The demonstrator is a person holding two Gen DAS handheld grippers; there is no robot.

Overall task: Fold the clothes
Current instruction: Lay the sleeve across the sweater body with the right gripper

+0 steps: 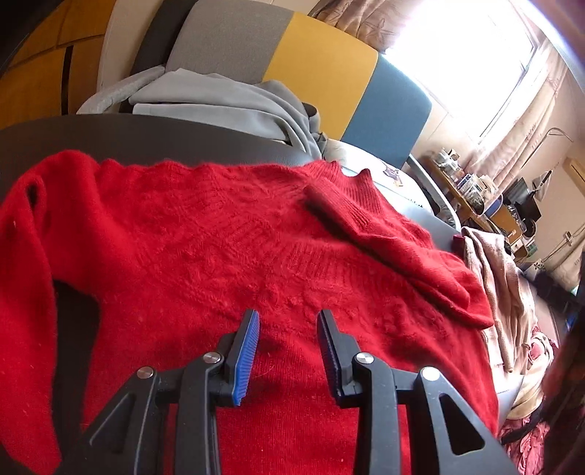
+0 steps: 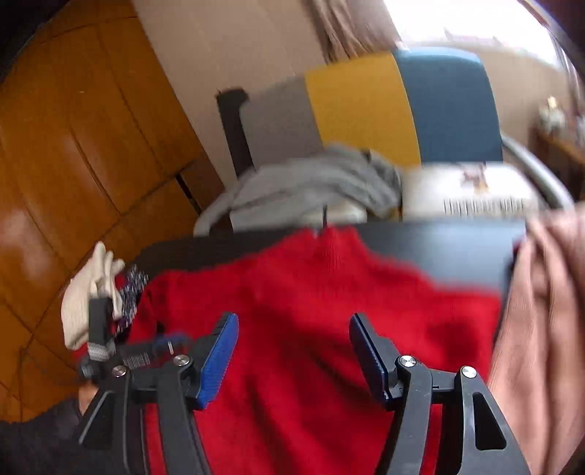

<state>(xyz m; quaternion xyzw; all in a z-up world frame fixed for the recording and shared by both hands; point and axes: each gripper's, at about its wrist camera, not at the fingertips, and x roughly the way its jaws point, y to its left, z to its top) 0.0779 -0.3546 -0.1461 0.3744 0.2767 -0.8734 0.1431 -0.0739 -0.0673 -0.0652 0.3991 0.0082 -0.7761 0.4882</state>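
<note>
Both grippers, L (image 1: 288, 315) & R (image 2: 294, 321), jaws apart, over red sweater (image 1: 204, 234); grey clothes (image 1: 226, 98) at 12.

Red sweater (image 1: 226, 234) under parted jaws

Daylight pours in from the window (image 1: 471, 54) at the upper right of the left wrist view, blown out to pure white so that the curtain (image 1: 369, 22) beside it washes pale. The left view is sharp: the red sweater (image 1: 226, 234) shows its knit texture, and soft shadows lie under its folded collar and beneath the left tool (image 1: 289, 329). The right wrist view is smeared by motion blur — the sweater's edge, the dark counter (image 2: 438, 248) and the grey garment (image 2: 314, 186) all streak sideways. The wooden wardrobe (image 2: 73, 146) carries glossy highlights. Both views bow strongly and darken at the rounded fisheye corners.
</note>
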